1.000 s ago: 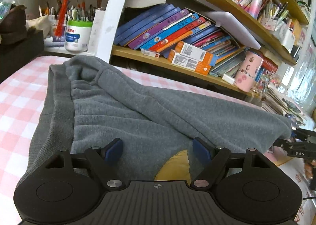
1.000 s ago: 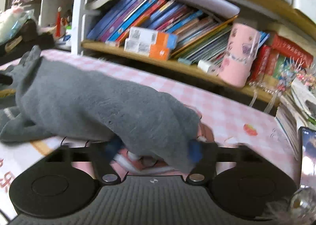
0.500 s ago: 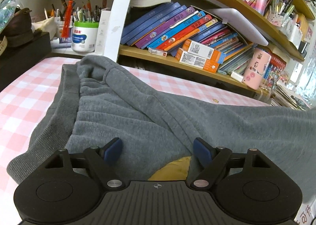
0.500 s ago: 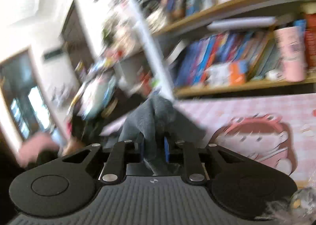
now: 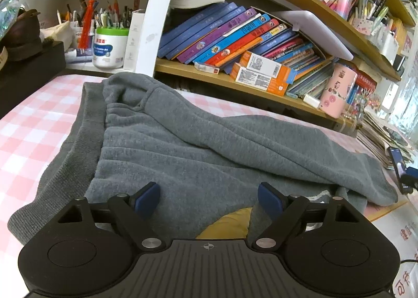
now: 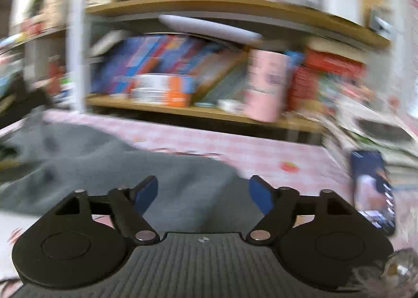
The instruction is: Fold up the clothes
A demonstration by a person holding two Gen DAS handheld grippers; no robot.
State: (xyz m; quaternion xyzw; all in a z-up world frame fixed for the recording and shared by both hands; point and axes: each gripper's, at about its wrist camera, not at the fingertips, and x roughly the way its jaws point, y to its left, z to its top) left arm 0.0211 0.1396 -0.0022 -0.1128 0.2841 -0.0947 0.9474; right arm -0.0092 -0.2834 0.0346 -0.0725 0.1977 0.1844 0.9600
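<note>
Pink-checked table (image 5: 31, 125) set against wooden bookshelf (image 5: 235, 75) packed with slanted books; pen tub (image 5: 109, 47) seen at far left. Grey garment (image 5: 198, 146) spread across table, one part folded over toward right. Left gripper (image 5: 209, 200) held just above garment's near edge, jaws opening wide, cloth seen below and between, nothing pinched. Right gripper (image 6: 202, 196) shown in blurred view, jaws opening, grey garment (image 6: 104, 164) lying under, not clamped. Phone (image 6: 372, 188) shown large only in right view; yellow patch (image 5: 230, 224) only in left.
</note>
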